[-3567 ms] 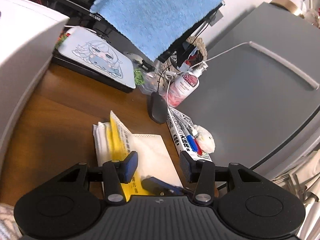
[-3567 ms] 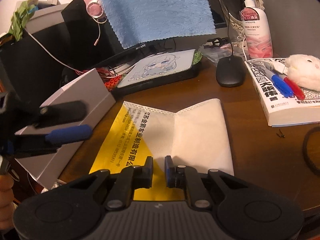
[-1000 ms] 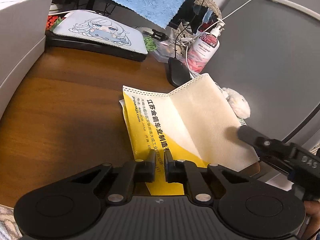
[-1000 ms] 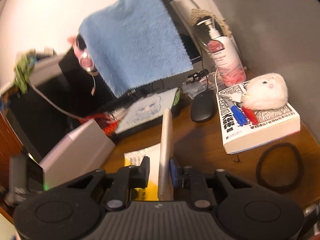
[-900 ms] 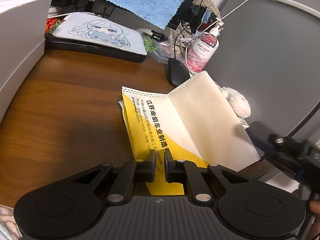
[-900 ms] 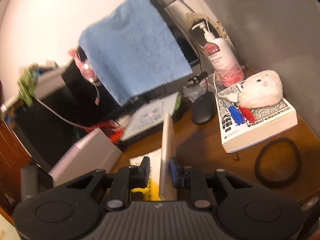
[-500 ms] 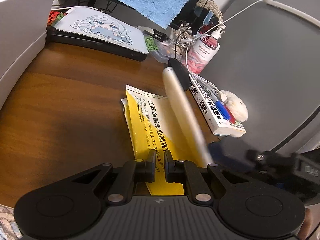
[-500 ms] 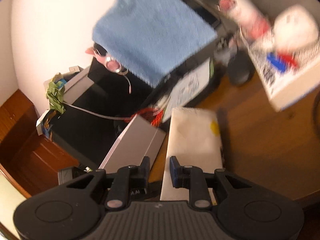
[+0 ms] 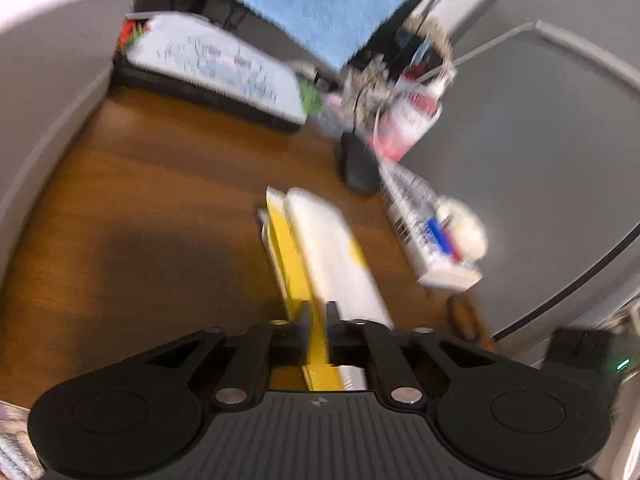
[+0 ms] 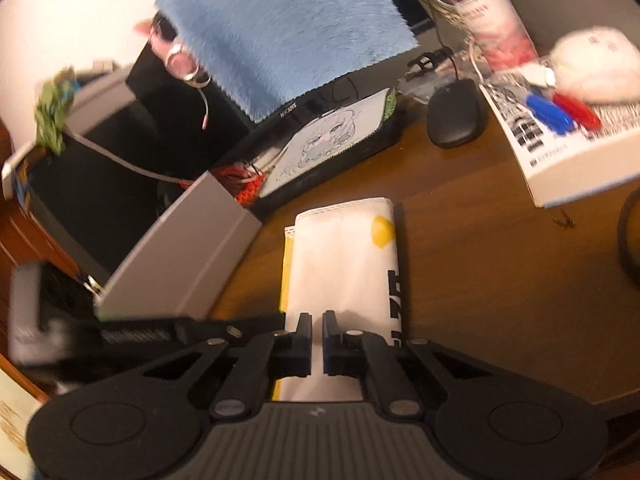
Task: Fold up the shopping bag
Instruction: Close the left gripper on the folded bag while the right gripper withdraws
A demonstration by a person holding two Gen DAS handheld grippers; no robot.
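The shopping bag (image 10: 344,264) lies folded on the brown table (image 10: 480,280), its white flap laid over the yellow printed half. My right gripper (image 10: 314,324) is shut, its tips just over the near end of the white flap, with no cloth visible between them. The left wrist view is blurred. It shows the bag (image 9: 332,248) as a narrow white and yellow strip. My left gripper (image 9: 318,316) straddles the bag's yellow near edge. Its jaws are opening and the pads no longer seem to press on the cloth.
A grey box (image 10: 180,248) stands left of the bag. Behind it are a cartoon mouse pad (image 10: 328,136), a black mouse (image 10: 456,116) and a pump bottle (image 10: 492,12). A book (image 10: 560,148) with markers and a white plush toy (image 10: 596,64) lies right. A blue towel (image 10: 280,20) hangs above.
My right gripper swung the upright white flap over and laid it flat on the yellow half, then came down and shut. The left jaws have parted a little from their grip on the yellow edge.
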